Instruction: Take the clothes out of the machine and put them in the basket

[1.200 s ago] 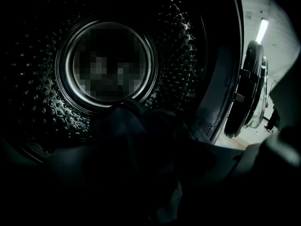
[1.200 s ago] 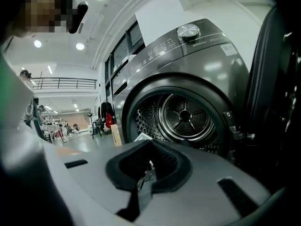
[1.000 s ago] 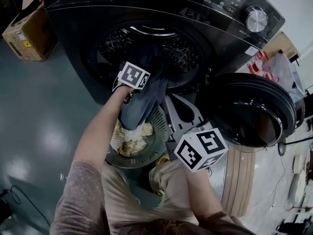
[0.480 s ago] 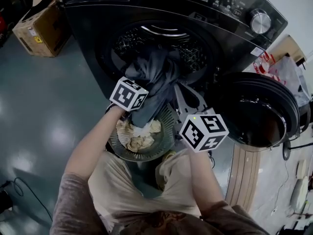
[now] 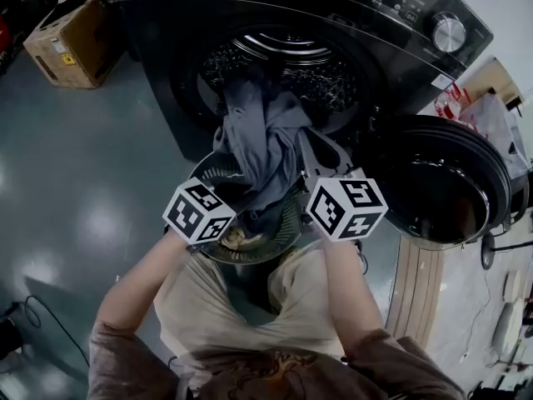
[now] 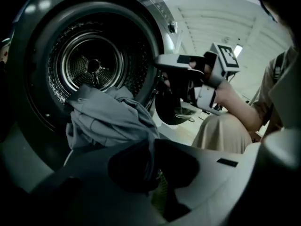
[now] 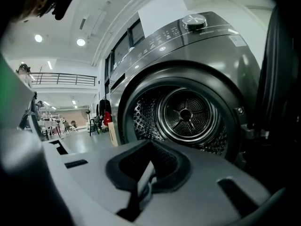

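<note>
A grey garment (image 5: 258,140) hangs out of the dark machine's drum (image 5: 308,65) and reaches down into the round grey basket (image 5: 279,244) in front of it. Pale cloth (image 5: 237,238) lies in the basket. My left gripper (image 6: 153,161) is over the basket's near left side. Its jaws have just been closing and are now shut on a fold of the grey garment (image 6: 108,119). My right gripper (image 7: 146,173) hovers right of the basket and points at the drum (image 7: 188,114). Its jaws are together with no cloth between them.
The machine's round door (image 5: 441,182) stands open to the right. A cardboard box (image 5: 67,36) sits on the floor at the far left. A red and white bag (image 5: 458,107) is beyond the door. Pale wooden boards (image 5: 408,298) lie at the right.
My left gripper has drawn back from the drum mouth toward the basket, pulling the grey garment further out. The right gripper has hardly moved.
</note>
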Motion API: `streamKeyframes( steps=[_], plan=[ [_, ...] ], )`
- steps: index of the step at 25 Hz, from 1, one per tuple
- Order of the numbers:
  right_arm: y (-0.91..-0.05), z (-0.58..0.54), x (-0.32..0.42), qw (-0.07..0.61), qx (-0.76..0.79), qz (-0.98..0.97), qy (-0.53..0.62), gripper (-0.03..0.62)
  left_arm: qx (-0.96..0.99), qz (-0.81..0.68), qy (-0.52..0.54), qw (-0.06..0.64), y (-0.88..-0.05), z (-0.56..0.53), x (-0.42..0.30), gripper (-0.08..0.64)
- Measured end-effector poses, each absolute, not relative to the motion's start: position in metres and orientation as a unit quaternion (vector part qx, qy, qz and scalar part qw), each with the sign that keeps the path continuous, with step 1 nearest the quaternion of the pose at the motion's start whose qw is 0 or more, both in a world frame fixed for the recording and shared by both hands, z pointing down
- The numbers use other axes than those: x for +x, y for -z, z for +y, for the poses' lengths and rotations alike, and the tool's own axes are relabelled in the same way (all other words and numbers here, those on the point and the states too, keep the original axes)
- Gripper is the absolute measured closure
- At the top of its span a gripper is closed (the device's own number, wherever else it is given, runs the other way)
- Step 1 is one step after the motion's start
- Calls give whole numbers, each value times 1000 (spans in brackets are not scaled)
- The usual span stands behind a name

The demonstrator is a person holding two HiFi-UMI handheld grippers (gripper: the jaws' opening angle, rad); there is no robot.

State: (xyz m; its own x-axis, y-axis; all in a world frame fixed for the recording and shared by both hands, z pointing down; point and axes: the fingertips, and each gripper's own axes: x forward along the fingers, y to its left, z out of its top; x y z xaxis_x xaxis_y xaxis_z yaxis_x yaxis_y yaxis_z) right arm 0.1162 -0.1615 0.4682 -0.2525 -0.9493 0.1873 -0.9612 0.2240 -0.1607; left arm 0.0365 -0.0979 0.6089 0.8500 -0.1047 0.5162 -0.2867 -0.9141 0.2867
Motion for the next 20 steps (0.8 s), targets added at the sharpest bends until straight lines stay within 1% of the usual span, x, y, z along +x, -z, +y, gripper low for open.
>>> streamKeyframes(
  steps=[3,6,7,9,10,12,14,17,20],
  plan=[
    [-468,-162,114,24,611,-782,-121,594,944,-99,-274,157,-618,-84,31,506],
    [-468,-161,112,23,611,-782,-123,595,946,-135,-267,129,-617,-98,26,491],
    [-468,-160,111,23,610,-782,-123,595,947,-154,-254,121,-612,-107,26,469],
    [-467,-159,110,23,610,-783,-123,595,950,-189,-224,104,-598,-128,28,353],
    [-466,-158,111,23,610,-782,-123,594,952,-202,-211,96,-592,-139,31,320],
    [-465,-156,111,22,611,-782,-122,595,952,-222,-196,81,-585,-162,40,230],
    [-464,-154,110,22,610,-783,-121,594,948,-241,-198,63,-585,-189,52,170],
    [-462,-150,109,22,609,-784,-121,595,940,-260,-218,34,-591,-229,74,117],
    [-460,-145,110,19,608,-784,-122,595,933,-268,-239,24,-599,-263,97,98]
  ],
)
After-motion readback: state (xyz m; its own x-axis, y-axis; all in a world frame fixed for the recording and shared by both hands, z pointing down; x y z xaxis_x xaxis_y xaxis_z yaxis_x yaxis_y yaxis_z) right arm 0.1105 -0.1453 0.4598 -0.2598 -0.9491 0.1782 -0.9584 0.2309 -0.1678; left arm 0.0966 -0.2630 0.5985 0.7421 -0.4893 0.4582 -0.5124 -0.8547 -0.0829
